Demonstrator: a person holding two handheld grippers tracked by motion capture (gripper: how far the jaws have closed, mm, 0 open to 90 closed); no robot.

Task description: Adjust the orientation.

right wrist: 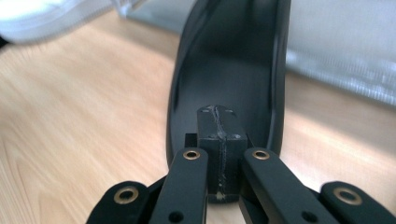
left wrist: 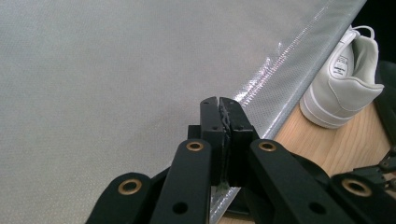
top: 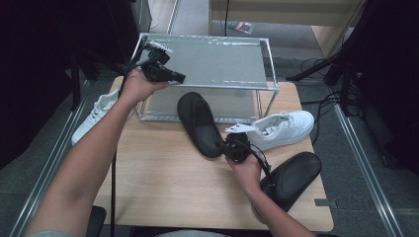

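Nearest to us, our right hand-held gripper (top: 228, 146) has its jaws pressed together at the heel of a black slipper (top: 199, 123) lying on the surface (top: 158, 173); whether it pinches the rim we cannot tell. Our left hand-held gripper (top: 174, 76), jaws closed on nothing, hovers over the shelf rack (top: 212, 61). We judge the slipper goes there next, needing a firm lift.

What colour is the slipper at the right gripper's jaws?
Black, plain; the slipper at the right gripper shows best in the high view.
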